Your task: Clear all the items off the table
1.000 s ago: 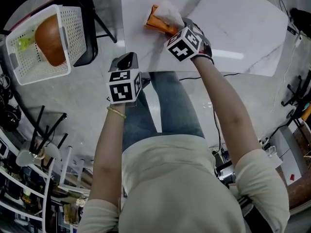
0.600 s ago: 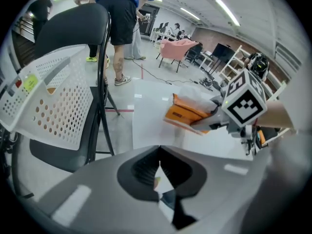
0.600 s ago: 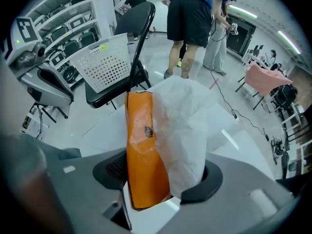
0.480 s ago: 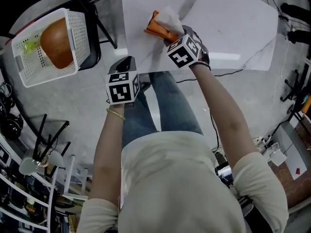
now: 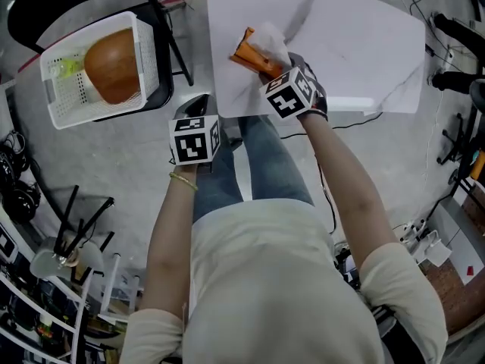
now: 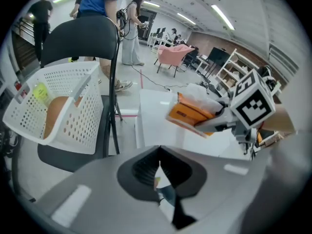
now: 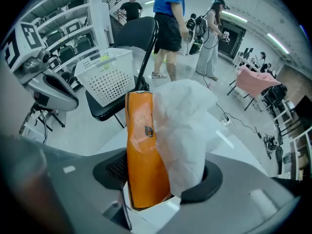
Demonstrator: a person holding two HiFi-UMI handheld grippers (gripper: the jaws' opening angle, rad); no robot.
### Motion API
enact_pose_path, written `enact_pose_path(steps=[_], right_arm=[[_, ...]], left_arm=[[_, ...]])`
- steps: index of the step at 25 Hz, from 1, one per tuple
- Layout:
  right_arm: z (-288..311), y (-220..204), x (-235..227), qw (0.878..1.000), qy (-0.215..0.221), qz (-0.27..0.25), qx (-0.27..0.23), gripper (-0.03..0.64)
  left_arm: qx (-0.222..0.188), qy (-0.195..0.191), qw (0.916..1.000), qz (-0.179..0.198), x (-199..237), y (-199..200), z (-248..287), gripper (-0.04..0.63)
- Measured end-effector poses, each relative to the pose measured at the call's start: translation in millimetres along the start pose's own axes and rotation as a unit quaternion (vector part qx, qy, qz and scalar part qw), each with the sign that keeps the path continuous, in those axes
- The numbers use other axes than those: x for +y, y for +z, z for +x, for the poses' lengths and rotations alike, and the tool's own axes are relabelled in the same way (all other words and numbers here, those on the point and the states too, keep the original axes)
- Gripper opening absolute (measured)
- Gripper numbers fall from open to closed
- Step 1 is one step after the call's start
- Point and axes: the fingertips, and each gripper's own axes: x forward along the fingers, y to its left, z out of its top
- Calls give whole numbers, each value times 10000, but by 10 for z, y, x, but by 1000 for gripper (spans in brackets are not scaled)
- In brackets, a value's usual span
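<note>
My right gripper (image 5: 267,61) is shut on an orange tissue pack (image 5: 248,48) with white tissue (image 7: 183,126) bulging from its top, held above the white table's (image 5: 364,44) near-left part. In the right gripper view the pack (image 7: 144,155) stands upright between the jaws. The left gripper view shows the pack (image 6: 192,113) hanging clear of the table (image 6: 156,126). My left gripper (image 5: 195,106) is shut and empty, over the floor just left of the table's corner; its jaws (image 6: 158,177) meet with nothing between them.
A white perforated basket (image 5: 145,59) sits on a black chair (image 5: 76,6) to the table's left, holding a brown rounded object (image 5: 114,74) and a small yellow-green item (image 5: 68,67). People stand in the background beyond the chair (image 7: 139,38). Cables and shelving line the room's edges.
Both grippers have risen. The right one has carried the tissue pack up off the table surface. The left stays shut beside the table's corner.
</note>
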Motion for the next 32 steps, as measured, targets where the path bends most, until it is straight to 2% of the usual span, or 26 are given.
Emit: enact_pose_path(steps=[9, 21, 32], right_arm=[[-337, 333, 374, 9998, -108, 96, -139, 290], [-739, 768, 892, 9992, -148, -243, -290, 290], [-843, 1284, 1433, 9969, -75, -665, -424, 290]], left_arm=[[-89, -6, 9999, -47, 308, -54, -428, 9], [-392, 129, 9988, -278, 780, -6, -968, 9], [-586, 281, 9958, -643, 1364, -113, -1331, 9]])
